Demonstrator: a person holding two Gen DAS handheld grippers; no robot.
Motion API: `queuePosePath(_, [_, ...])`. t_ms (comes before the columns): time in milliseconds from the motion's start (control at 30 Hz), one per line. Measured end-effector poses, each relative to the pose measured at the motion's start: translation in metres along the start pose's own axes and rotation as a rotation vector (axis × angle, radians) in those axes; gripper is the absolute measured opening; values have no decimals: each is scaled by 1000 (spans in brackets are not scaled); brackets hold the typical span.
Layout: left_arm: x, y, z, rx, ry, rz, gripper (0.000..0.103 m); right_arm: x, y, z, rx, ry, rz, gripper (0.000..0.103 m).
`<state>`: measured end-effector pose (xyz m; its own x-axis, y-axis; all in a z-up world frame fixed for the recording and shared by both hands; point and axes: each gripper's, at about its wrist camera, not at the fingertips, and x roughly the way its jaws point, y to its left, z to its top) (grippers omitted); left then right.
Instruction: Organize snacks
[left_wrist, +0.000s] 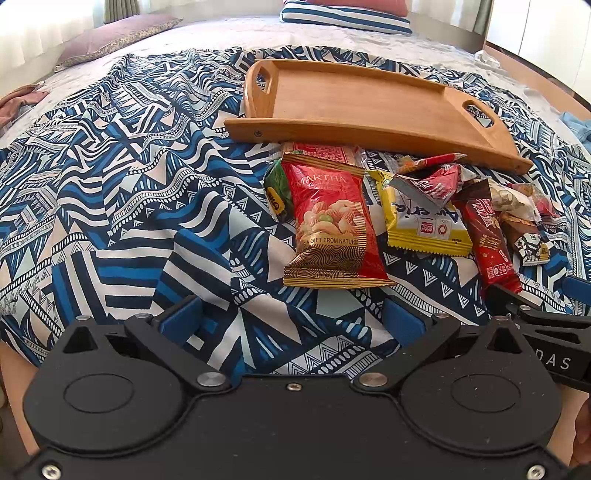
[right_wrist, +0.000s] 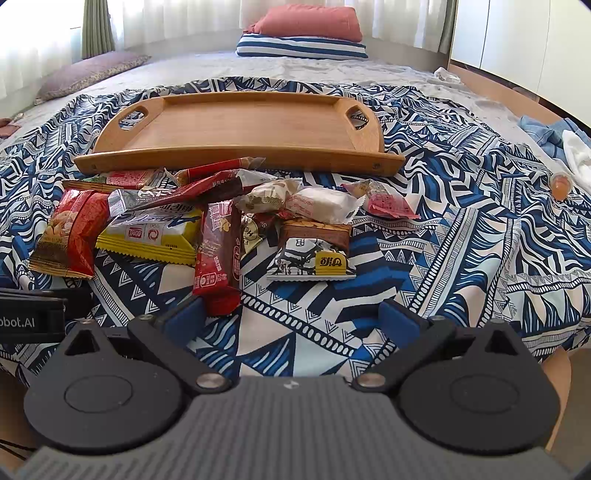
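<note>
While both the left gripper (left_wrist: 291, 317) and right gripper (right_wrist: 291, 314) gape empty at bottom centre, snack packets (right_wrist: 207, 225) crowd mid-frame below the wooden tray (right_wrist: 236, 129).

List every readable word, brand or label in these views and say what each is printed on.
"MARTHA" and "A GIFT FROM NATURE": red nut bag.
"DAS": right hand-held gripper, text cut off by the frame.
"bot.AI": left hand-held gripper, start cut off.
Yellow wafer pack, brown-red bar, black-and-white packet: print not legible.
</note>
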<state>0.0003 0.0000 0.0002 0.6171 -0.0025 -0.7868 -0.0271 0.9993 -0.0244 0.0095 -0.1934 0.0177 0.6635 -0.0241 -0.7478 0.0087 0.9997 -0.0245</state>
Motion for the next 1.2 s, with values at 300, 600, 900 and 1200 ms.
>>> queuePosePath(300, [0, 0, 0, 0, -1, 0, 103, 0, 0, 0, 0, 0, -1, 103])
queuePosePath(600, [0, 0, 0, 1, -2, 1, 103, 0, 0, -1, -1, -1, -1, 103])
queuePosePath(900, [-1, -3, -2, 26, -25, 24, 103, -4, 0, -3, -7, -32, -6, 103])
queuePosePath(1200, [-5, 1, -9, 27, -89, 1, 103, -5, 2, -8, -12, -65, -13, 103])
